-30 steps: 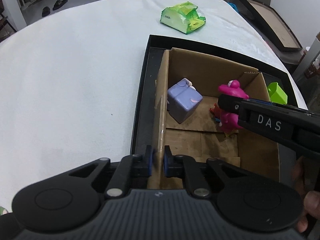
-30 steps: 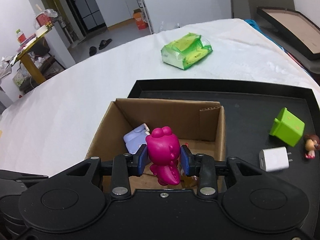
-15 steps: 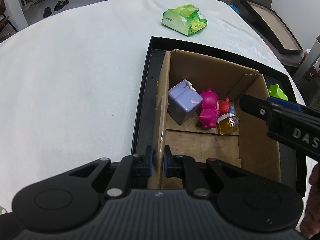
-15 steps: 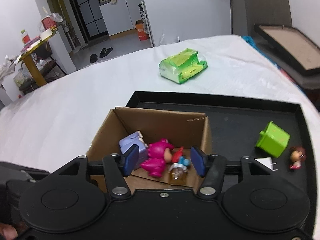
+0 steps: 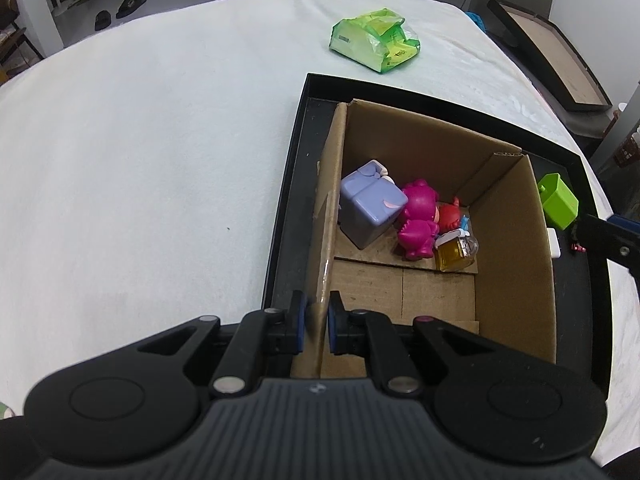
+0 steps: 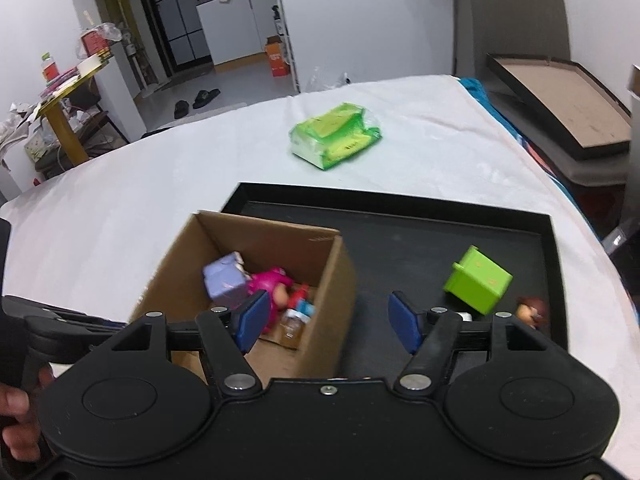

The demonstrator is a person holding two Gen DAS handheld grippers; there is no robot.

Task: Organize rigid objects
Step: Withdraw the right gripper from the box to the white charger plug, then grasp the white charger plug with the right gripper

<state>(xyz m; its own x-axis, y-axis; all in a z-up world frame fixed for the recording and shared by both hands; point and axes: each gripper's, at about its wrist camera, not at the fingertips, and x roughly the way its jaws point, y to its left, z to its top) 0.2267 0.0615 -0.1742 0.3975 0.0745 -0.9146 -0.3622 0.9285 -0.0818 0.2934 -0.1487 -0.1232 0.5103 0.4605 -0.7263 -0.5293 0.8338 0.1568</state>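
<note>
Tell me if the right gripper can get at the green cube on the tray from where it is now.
Probably yes: the right gripper is empty, its fingers opening, and the green cube lies uncovered on the black tray, just beyond, nothing between.

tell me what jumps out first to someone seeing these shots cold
The open cardboard box on the black tray, with a magenta figure lying among small toys beside a lilac cube. The left gripper pinches the box's near wall; the right gripper is opening, empty. A bright green block sits on the tray outside the box.

Brown cardboard box (image 5: 508,240), black tray (image 5: 596,280), magenta figure (image 5: 418,220), lilac cube (image 5: 370,204), lime-green block (image 6: 478,282)
</note>
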